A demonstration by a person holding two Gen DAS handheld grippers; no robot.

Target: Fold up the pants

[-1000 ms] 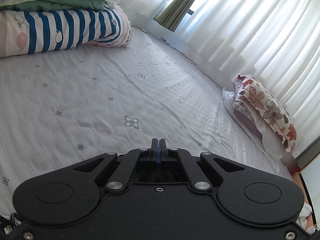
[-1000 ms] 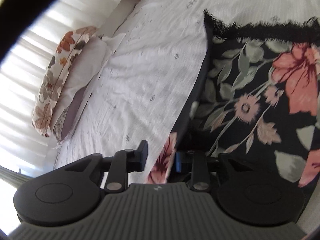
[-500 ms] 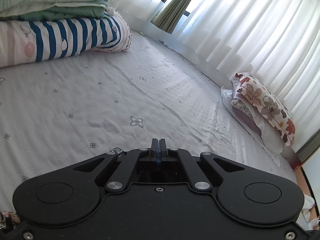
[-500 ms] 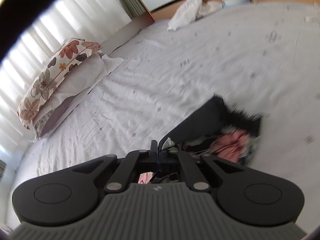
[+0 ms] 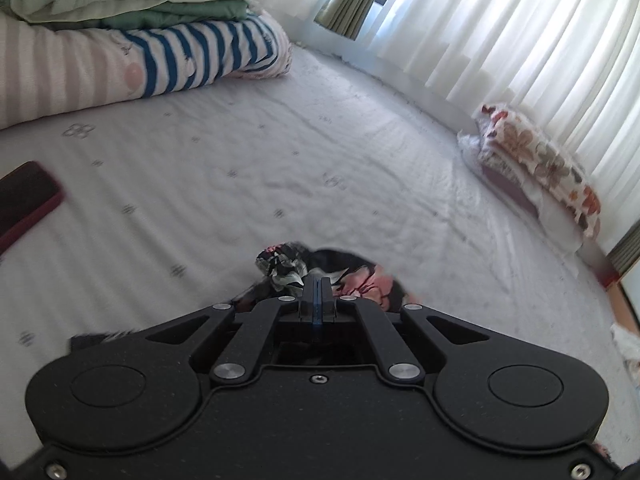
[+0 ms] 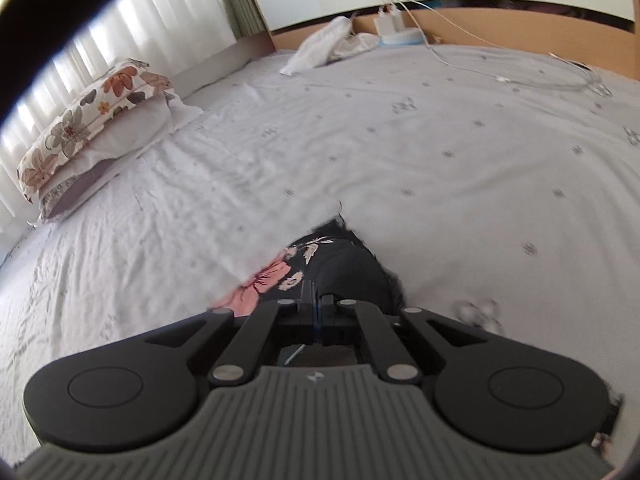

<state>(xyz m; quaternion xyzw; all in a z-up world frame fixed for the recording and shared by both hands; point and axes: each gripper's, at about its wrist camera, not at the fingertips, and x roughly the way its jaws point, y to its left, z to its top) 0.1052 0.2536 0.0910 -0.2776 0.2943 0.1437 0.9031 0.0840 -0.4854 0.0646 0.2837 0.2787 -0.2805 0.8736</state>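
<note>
Curtain-filtered daylight, motion blur, fisheye warp.

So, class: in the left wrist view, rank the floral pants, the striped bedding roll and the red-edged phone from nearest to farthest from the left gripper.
1. Floral pants, bunched right at the left gripper.
2. Red-edged phone, at the left edge.
3. Striped bedding roll, far upper left.

Black pants (image 6: 340, 268) with pink flowers lie on a white bedsheet (image 6: 440, 168) with small grey motifs.
</note>
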